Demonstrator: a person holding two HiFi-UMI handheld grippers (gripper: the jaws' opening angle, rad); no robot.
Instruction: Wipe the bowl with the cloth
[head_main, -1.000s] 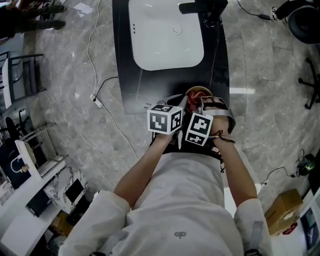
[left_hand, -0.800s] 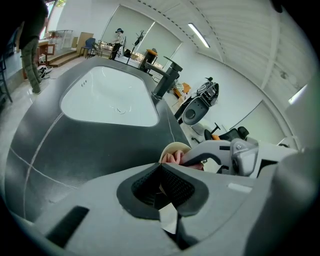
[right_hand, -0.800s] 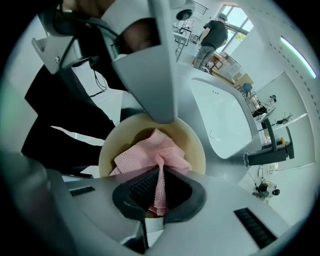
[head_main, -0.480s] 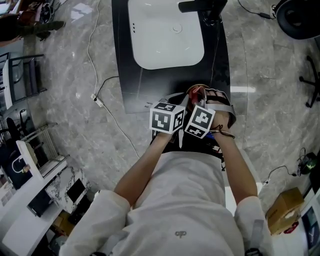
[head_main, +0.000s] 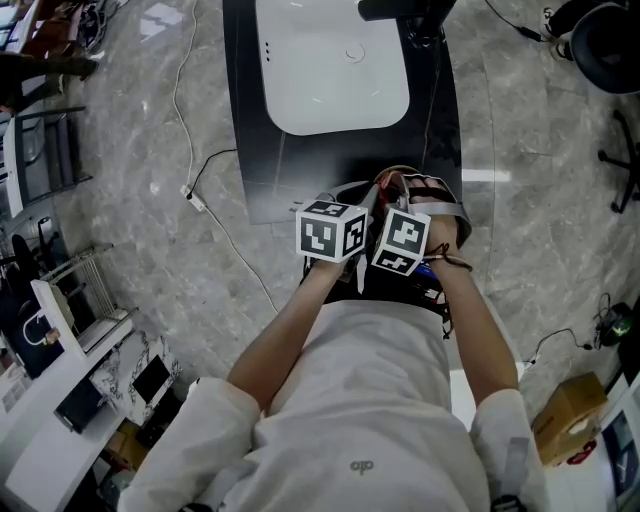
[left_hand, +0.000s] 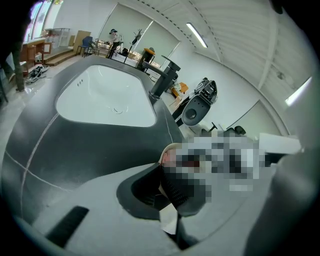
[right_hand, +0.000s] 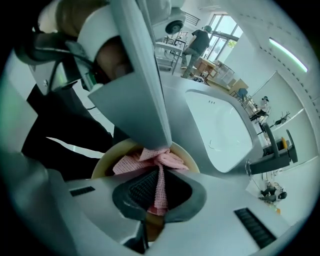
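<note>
- The left claw (left_hand: 170, 187) is closed tight on the rim of a round beige bowl (right_hand: 106, 161); a cream sliver of the bowl's wall shows between the dark pads.
- The rest of the bowl cannot be made out in the left gripper view. In the head view the two marker cubes cover both claws' tips.
- The bowl is over the near end of the black tabletop (head_main: 262, 170), on the person's side of the white sink basin (head_main: 330, 70). It holds a bunched pink waffle-weave cloth (right_hand: 150, 161).
- The right claw (right_hand: 159, 189) is clamped on a fold of that cloth, just above the bowl's inside.
</note>
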